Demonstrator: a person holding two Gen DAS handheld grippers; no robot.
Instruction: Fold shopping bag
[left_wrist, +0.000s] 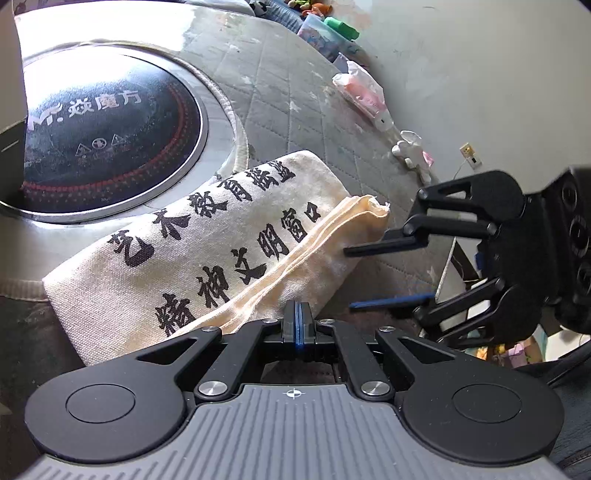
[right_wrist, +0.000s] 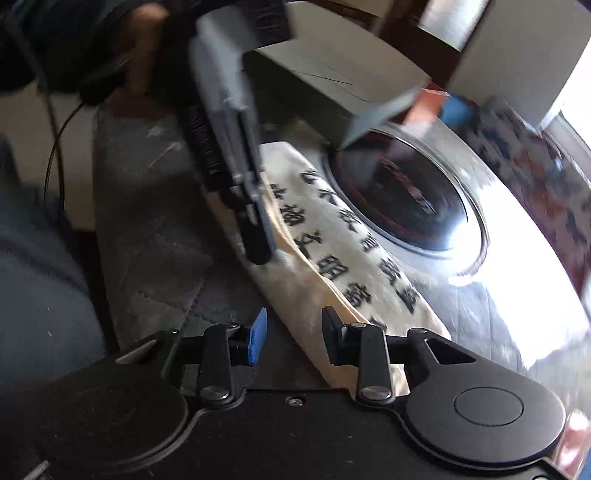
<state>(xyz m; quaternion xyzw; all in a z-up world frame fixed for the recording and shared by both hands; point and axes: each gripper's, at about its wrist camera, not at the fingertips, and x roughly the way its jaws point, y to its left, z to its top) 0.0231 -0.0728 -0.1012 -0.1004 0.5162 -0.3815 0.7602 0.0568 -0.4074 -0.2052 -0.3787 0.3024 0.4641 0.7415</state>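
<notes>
Two tools work one cream canvas shopping bag (left_wrist: 192, 258), which lies folded into a long narrow bundle on the quilted grey table (left_wrist: 295, 99), printed side up with black characters across it. Nearest the left wrist camera, the left tool (left_wrist: 298, 312) has its jaws pressed together at the near end of the bundle, right where the pale strap band (left_wrist: 314, 240) runs along the long edge; whether cloth is actually caught between them I cannot tell, since the fingers meet with no fabric showing in the gap. My reading is that this end is being pinned so the folded layers do not spring apart while the other end is handled.

Further along, the right tool (left_wrist: 347, 278) stands at the far end of the strap band with its jaws spread; one finger points at the frayed strap tip, the other hangs lower, and neither pad presses on cloth. In the blurred right wrist view its own jaws (right_wrist: 293, 330) are likewise apart, straddling the bag's edge without gripping. It looks placed either to take that end for one more fold or to leave it lying.

As a container the bag is flat and looks empty, its mouth hidden by the folds.

Beyond it a round induction cooktop (left_wrist: 107, 122) is set into the table, and past that a tissue pack (left_wrist: 364, 92) lies near the far rim
</notes>
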